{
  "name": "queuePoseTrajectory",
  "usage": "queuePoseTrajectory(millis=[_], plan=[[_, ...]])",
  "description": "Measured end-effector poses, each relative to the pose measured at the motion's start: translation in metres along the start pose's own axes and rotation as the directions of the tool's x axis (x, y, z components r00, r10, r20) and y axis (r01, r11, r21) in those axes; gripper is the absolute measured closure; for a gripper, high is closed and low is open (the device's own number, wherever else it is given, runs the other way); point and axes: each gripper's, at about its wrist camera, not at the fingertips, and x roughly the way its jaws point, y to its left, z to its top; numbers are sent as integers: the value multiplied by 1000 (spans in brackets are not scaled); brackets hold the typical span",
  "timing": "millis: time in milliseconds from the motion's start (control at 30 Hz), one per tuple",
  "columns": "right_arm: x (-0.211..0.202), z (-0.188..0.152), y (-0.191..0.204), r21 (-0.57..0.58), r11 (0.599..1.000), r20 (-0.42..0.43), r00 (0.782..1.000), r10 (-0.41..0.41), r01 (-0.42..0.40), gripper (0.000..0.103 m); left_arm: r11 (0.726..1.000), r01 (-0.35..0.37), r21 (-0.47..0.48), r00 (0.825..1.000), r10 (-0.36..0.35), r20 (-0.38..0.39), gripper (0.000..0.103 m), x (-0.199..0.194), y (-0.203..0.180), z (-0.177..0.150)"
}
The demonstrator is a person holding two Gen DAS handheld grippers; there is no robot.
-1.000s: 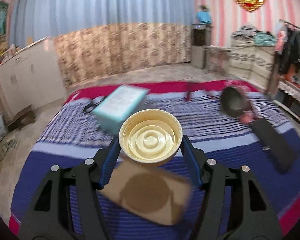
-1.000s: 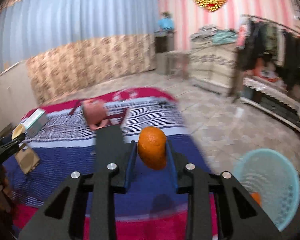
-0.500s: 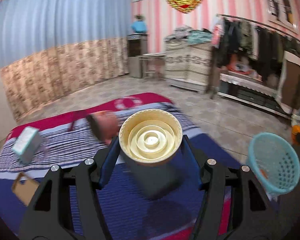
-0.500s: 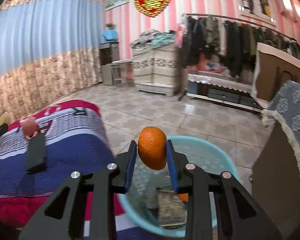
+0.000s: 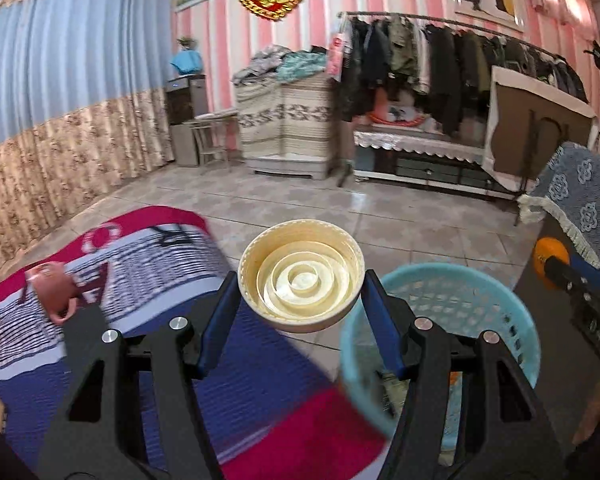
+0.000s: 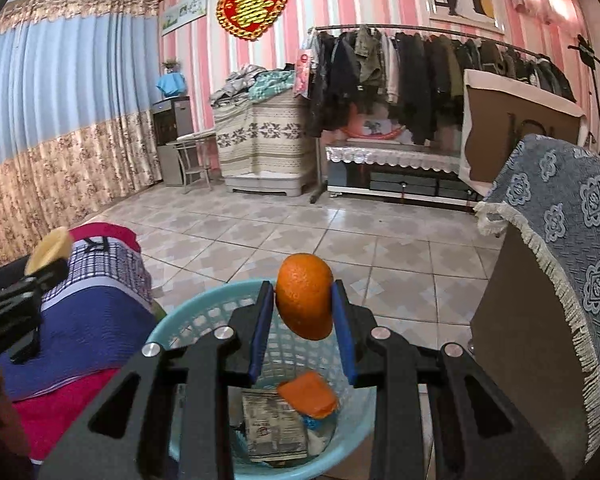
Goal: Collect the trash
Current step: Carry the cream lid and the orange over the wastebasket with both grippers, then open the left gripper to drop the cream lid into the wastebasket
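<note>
My left gripper (image 5: 300,304) is shut on a cream plastic lid (image 5: 300,280), held just left of the light blue basket (image 5: 460,292) on the floor. My right gripper (image 6: 304,320) is shut on an orange (image 6: 305,300), held directly above the same basket (image 6: 204,312). Inside the basket lie an orange peel piece (image 6: 308,394) and a printed paper packet (image 6: 274,428). The right gripper with its orange shows at the right edge of the left wrist view (image 5: 550,258). The left gripper and its lid show at the left of the right wrist view (image 6: 50,248).
A bed with a blue, white and red striped cover (image 5: 160,264) sits left of the basket, with a pink mug (image 5: 52,292) on it. A cabinet under a blue patterned cloth (image 6: 572,240) stands right of the basket. A clothes rack (image 6: 420,60) lines the far wall.
Both grippers have swung right, away from the bed and toward the basket. The right gripper now holds the orange over the basket; the left gripper has arrived beside it.
</note>
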Motion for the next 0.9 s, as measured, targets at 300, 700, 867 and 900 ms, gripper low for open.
queuePoseTrajectory(millis=[300, 700, 867, 900], plan=[[13, -9, -30, 115, 993, -37, 999, -18, 22, 73, 989, 80, 121, 993, -69, -93, 42, 48, -71, -26], [16, -15, -26, 115, 993, -56, 998, -8, 14, 73, 995, 29, 92, 998, -23, -63, 9, 43, -47, -24], [21, -16, -17, 110, 994, -69, 998, 4, 4, 73, 996, -68, 53, 998, 68, -8, 6, 22, -16, -23], [23, -17, -14, 107, 994, -74, 997, 5, 3, 73, 996, -81, 37, 997, 81, -6, 6, 19, -9, -22]])
